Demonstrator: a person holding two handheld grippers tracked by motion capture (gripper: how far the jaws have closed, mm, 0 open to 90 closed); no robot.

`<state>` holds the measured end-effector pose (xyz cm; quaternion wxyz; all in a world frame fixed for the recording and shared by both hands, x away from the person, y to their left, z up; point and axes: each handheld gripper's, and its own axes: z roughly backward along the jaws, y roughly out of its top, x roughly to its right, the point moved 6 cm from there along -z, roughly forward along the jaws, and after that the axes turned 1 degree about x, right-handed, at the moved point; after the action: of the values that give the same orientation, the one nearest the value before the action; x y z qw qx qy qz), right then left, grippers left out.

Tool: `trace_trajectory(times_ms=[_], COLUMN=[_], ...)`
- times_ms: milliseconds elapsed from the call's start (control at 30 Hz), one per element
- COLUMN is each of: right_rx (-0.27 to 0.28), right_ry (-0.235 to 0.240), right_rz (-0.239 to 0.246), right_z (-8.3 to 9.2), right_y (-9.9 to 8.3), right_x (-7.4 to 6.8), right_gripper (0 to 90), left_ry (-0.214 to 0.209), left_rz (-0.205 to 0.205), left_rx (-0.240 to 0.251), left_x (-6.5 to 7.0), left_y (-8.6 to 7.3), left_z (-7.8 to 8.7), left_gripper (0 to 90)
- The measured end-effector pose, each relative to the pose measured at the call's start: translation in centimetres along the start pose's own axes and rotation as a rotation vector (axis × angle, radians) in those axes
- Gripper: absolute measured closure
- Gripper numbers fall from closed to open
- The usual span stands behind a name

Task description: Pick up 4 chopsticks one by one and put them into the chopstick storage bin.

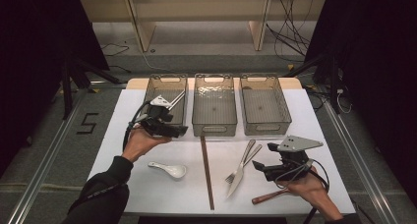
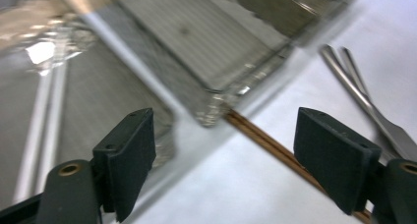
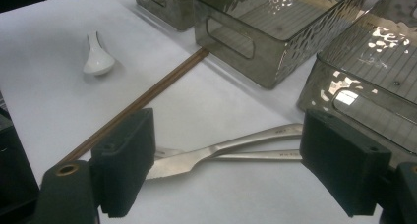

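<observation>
A: Item one, the left tongs (image 1: 178, 131)?
B: Held in the left hand (image 1: 140, 141) at the near end of the left bin (image 1: 166, 99). Spread wide, nothing between the pads (image 2: 129, 160). In the left gripper view the jaws frame a bin corner and part of the chopsticks (image 1: 207, 171).

A: Contents of that left bin?
B: Metal cutlery (image 1: 176, 100), leaning against the near right side. Which pieces, I cannot tell.

A: Item two, the right tongs (image 1: 259, 168)?
B: In the right hand (image 1: 309, 190) at the near right of the counter (image 1: 147, 192), pointing left. Also spread, gripping nothing. In the right gripper view the knife (image 3: 196, 160) and fork (image 3: 255, 155) lie crossed on the white surface between the two pads, touched by neither.

A: Loose pieces on the counter?
B: White ceramic spoon (image 1: 168, 169), near left, bowl to the right. Pair of brown chopsticks, lying side by side, running from the front of the middle bin (image 1: 214, 104) toward the near edge. Knife (image 1: 239, 172) and fork (image 1: 242, 161), overlapping, just right of the chopsticks. A brown-handled piece (image 1: 268, 197) beneath the right hand, mostly hidden.

A: Remaining containers?
B: Middle bin and right bin (image 1: 265, 104), both smoked transparent plastic, side by side along the far edge. No cutlery shows in either.
</observation>
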<state>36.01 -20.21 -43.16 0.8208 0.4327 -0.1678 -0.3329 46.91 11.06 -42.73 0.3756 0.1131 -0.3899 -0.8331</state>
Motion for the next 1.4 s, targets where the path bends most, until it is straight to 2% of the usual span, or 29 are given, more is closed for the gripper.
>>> trace_trajectory(times_ms=[33,67,133,200,367,567,700,833,867,1067,1167,1400], right_rx=[0.000,0.000,0.002,0.001,-0.001,-0.006,-0.007,-0.007,-0.008,-0.008,-0.008,-0.012], right_ry=[0.000,0.001,0.000,0.001,0.002,0.004,0.004,0.004,0.004,0.005,0.005,0.005], right_rz=[-0.001,0.001,0.000,0.004,0.003,0.010,0.010,0.013,0.013,0.015,0.015,0.019], right_z=[0.0,0.0,0.0,0.0,-0.1,-0.1,-0.1,-0.2,-0.2,-0.2,-0.2,-0.2], right_y=[0.0,0.0,0.0,0.0,0.0,-0.1,-0.1,-0.1,-0.1,-0.1,-0.1,-0.1], right_x=[0.0,0.0,0.0,0.0,-0.1,-0.2,-0.2,-0.2,-0.2,-0.2,-0.2,-0.2], right_gripper=[22.3,22.3,22.3,22.3,22.3,22.4,22.4,22.5,22.5,22.6,22.6,22.6], left_ry=[0.000,-0.017,-0.032,-0.036,-0.063,-0.081,-0.095,-0.097,-0.098,-0.095,-0.100,-0.099], left_rz=[0.000,-0.025,-0.038,-0.049,-0.107,-0.129,-0.134,-0.169,-0.164,-0.196,-0.203,-0.210], left_rx=[0.000,-0.022,-0.031,-0.036,-0.067,-0.091,-0.102,-0.139,-0.142,-0.179,-0.185,-0.196], left_x=[0.0,1.0,1.8,2.1,3.8,5.0,5.4,6.0,6.1,6.5,6.5,6.5], left_y=[0.0,-0.2,-0.3,-0.3,-0.5,-0.9,-1.1,-1.5,-1.6,-2.0,-2.1,-2.2], left_z=[0.0,-0.6,-1.1,-1.4,-2.7,-4.3,-4.9,-5.6,-5.7,-6.7,-7.1,-8.0], left_gripper=[22.3,21.6,21.3,21.4,26.5,32.3,42.1,57.0,61.1,82.6,88.5,88.8])
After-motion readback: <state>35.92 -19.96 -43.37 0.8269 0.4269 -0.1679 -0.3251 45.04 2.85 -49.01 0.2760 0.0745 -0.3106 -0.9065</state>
